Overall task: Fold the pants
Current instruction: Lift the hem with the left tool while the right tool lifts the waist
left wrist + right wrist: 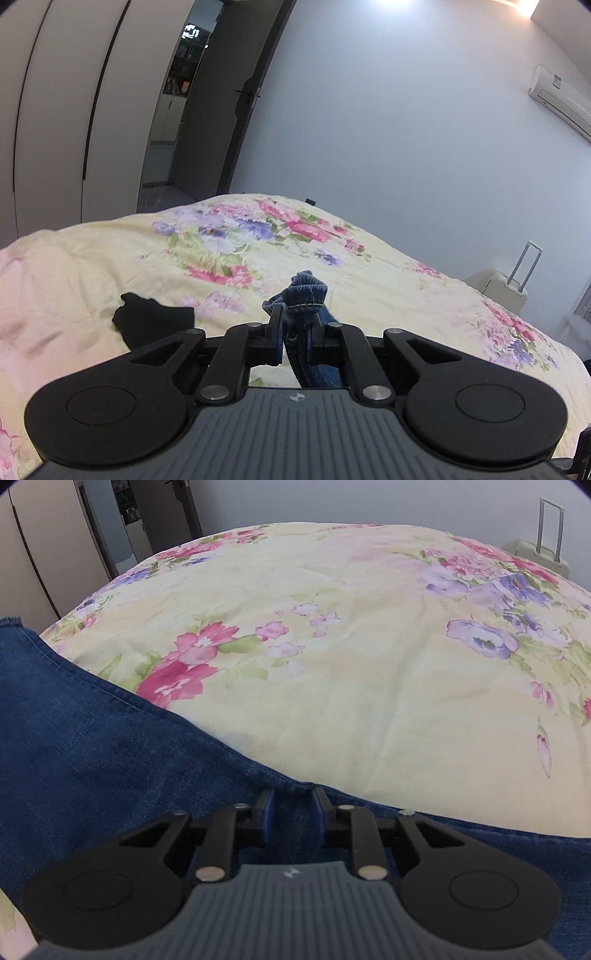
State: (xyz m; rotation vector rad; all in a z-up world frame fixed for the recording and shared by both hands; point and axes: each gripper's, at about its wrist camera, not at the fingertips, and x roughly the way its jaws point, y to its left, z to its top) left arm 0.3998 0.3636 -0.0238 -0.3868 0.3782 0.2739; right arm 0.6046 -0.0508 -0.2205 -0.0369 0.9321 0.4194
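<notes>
The pants are blue denim jeans. In the left wrist view a bunched, hemmed piece of the jeans (pixel 306 291) sticks up between the jaws of my left gripper (pixel 295 314), which is shut on it and holds it above the bed. The rest hangs down under the gripper, out of sight. In the right wrist view the jeans (pixel 110 757) lie spread across the lower left of the flowered quilt (pixel 369 664). My right gripper (pixel 293 797) points down at their edge, its fingers a little apart, with flat denim showing in the gap.
A black cloth (pixel 151 325) lies on the quilt (pixel 92 277) left of my left gripper. A cream suitcase (pixel 498 288) stands beyond the bed on the right, also in the right wrist view as the suitcase (pixel 539 550). Wardrobe doors (pixel 55 110) and a doorway (pixel 184 129) are at far left.
</notes>
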